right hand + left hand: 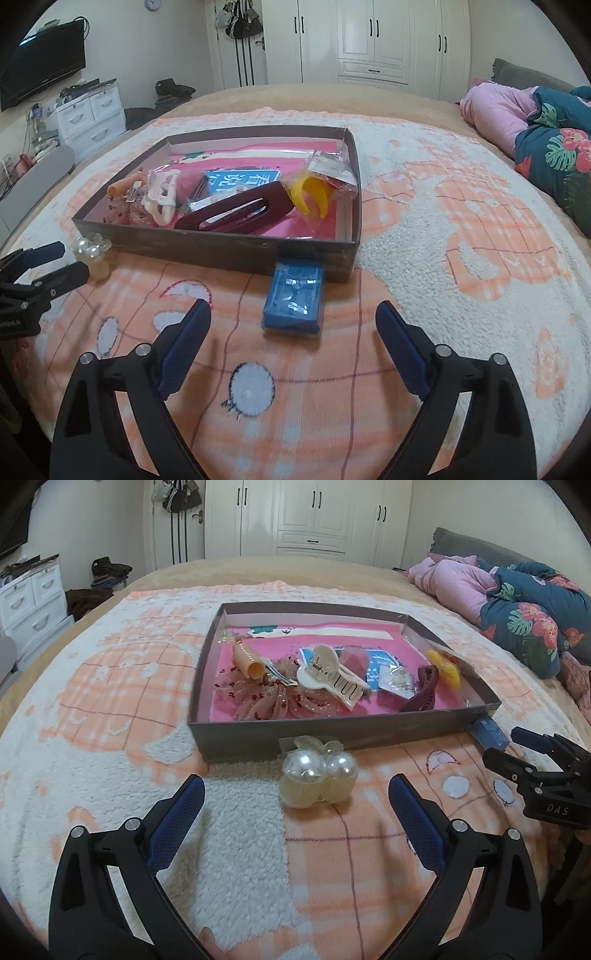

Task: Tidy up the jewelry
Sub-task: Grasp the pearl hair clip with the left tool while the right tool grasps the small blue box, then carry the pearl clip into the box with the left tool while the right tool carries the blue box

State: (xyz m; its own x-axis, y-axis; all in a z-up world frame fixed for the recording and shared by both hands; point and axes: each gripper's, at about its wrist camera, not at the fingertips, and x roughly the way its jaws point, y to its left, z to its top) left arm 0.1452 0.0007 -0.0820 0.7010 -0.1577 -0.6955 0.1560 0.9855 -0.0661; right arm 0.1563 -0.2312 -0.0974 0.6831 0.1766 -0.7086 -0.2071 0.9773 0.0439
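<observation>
A shallow dark box (258, 734) with a pink floor lies on the bed and holds hair clips and packets: a white claw clip (325, 672), a maroon clip (229, 216), a yellow bangle (312, 194). A pearl hair clip (317, 775) lies on the blanket just in front of the box, also in the right wrist view (92, 251). A small blue box (293, 297) lies against the box's near right corner. My left gripper (295, 794) is open, just short of the pearl clip. My right gripper (293, 321) is open, just short of the blue box.
The bed is covered by a peach and white fleece blanket (110, 686). Pink and floral bedding (517, 605) is piled at the right. White drawers (88, 114) and a wardrobe (369, 37) stand beyond the bed.
</observation>
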